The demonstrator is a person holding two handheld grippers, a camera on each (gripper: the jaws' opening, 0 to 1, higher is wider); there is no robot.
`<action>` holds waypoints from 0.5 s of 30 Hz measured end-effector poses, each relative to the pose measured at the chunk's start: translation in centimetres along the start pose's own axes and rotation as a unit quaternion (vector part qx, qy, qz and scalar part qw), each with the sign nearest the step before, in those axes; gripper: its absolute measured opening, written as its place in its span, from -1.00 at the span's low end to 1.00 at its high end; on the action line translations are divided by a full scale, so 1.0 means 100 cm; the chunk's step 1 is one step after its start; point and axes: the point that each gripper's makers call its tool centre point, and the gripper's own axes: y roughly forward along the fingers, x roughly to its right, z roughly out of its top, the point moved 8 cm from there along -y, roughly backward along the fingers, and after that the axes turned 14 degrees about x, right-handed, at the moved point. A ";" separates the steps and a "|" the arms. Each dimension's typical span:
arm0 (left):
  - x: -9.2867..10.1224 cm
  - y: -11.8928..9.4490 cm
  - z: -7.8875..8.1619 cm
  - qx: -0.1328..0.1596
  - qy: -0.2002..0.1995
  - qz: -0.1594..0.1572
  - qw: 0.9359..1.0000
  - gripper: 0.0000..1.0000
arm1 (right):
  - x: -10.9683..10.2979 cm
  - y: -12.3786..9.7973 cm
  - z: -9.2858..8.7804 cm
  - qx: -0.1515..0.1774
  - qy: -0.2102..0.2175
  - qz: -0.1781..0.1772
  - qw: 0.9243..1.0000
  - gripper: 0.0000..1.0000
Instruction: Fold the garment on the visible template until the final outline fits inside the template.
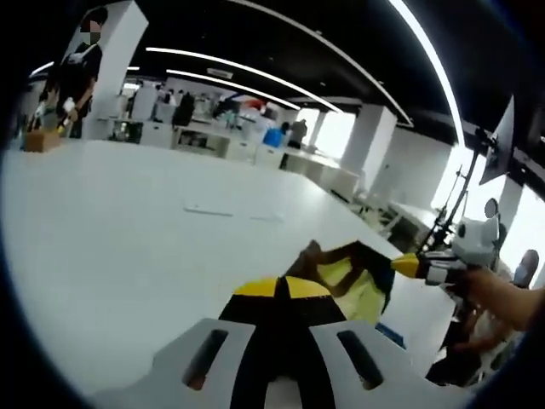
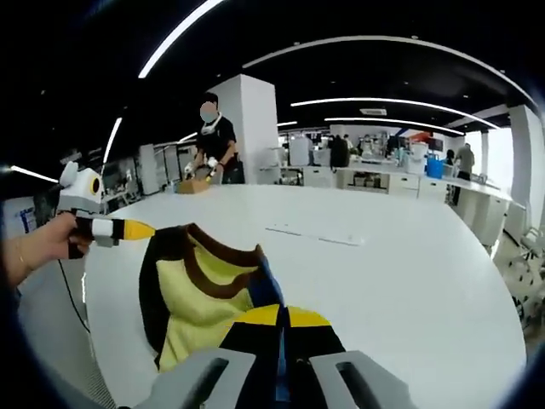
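Two grippers share one garment [image 2: 204,298] above the white table [image 2: 383,281]: right gripper [image 2: 283,317] pinches a near edge, left gripper [image 2: 140,229] clamps the far corner. Cloth spans betw. them, slack; template outline [image 2: 315,236] lies well ahead.

Pretty clearly a big open-plan office / lab type space, not a home. Dark ceiling w/ long curved light strips [image 2: 375,41] running across it, fat white square pillars [image 2: 252,128] holding it up, and bright windows [image 1: 334,132] along the far side. Main thing up front is a large white table [image 1: 128,247], rounded edge. Further back there's rows of white desks [image 2: 375,179] w/ stuff piled on them and ppl standing around. One person in a black shirt [image 2: 215,143] is busy at a cardboard box [image 2: 192,185] on the table's far end. A blue bin [image 2: 434,166] sits in the bg too.
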 end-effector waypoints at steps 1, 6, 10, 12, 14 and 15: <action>0.000 0.002 0.002 0.002 0.001 -0.001 1.000 -1.00 | 0.002 0.001 0.002 0.002 -0.002 -0.002 1.000 -1.00; -0.002 0.014 0.012 0.011 0.009 -0.002 1.000 -1.00 | 0.010 0.012 0.013 0.009 -0.014 -0.001 1.000 -1.00; -0.002 0.025 0.017 0.008 0.021 -0.009 1.000 -1.00 | 0.017 0.022 0.021 0.016 -0.023 -0.006 1.000 -1.00; -0.004 0.031 0.020 0.011 0.026 -0.009 1.000 -1.00 | 0.021 0.028 0.023 0.016 -0.025 -0.010 1.000 -1.00; -0.007 0.039 0.023 0.014 0.034 -0.007 0.999 -1.00 | 0.025 0.035 0.024 0.018 -0.024 -0.015 0.999 -1.00; -0.009 0.042 0.024 0.015 0.035 -0.005 0.999 -1.00 | 0.027 0.037 0.025 0.018 -0.023 -0.018 0.999 -1.00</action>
